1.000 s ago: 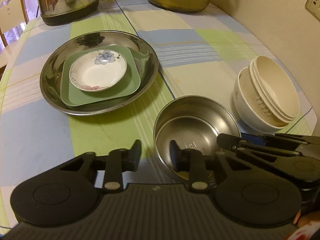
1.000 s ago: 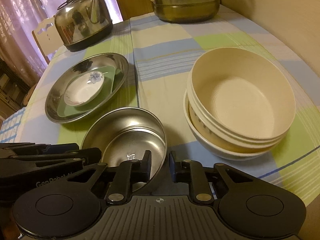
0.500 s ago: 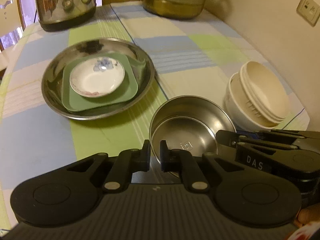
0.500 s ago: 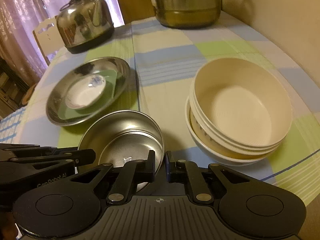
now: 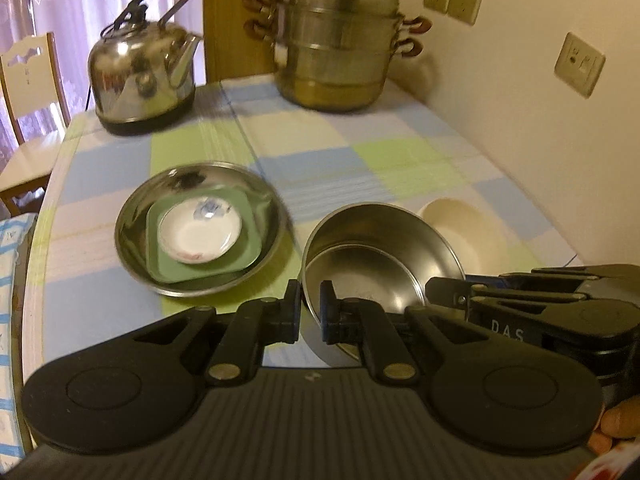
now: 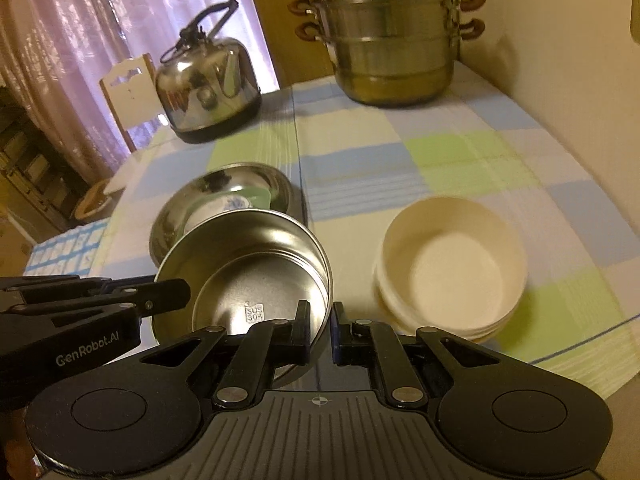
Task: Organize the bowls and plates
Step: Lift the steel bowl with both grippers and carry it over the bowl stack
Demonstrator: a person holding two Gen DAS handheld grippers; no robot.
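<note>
A steel bowl (image 5: 380, 264) (image 6: 260, 264) hangs above the table, held at its near rim from two sides. My left gripper (image 5: 310, 308) is shut on the rim's left part, and it shows in the right wrist view as the left gripper (image 6: 168, 296). My right gripper (image 6: 322, 324) is shut on the rim's right part, and it shows in the left wrist view as the right gripper (image 5: 444, 288). A stack of cream bowls (image 5: 460, 232) (image 6: 452, 268) stands to the right. To the left, a steel plate (image 5: 132, 248) (image 6: 180, 208) carries a green square plate (image 5: 248, 256) and a white floral saucer (image 5: 200, 236).
A steel kettle (image 5: 144, 76) (image 6: 208, 84) and a stacked steamer pot (image 5: 336, 48) (image 6: 392, 40) stand at the table's far end. A wall with sockets (image 5: 578, 64) runs along the right side. A chair (image 5: 28, 80) stands beyond the rounded left edge of the checked tablecloth (image 5: 400, 152).
Both grippers closed on the steel bowl's rim, then rose with it. The bowl has left the table, and the plates and cream bowls look smaller and farther below.
</note>
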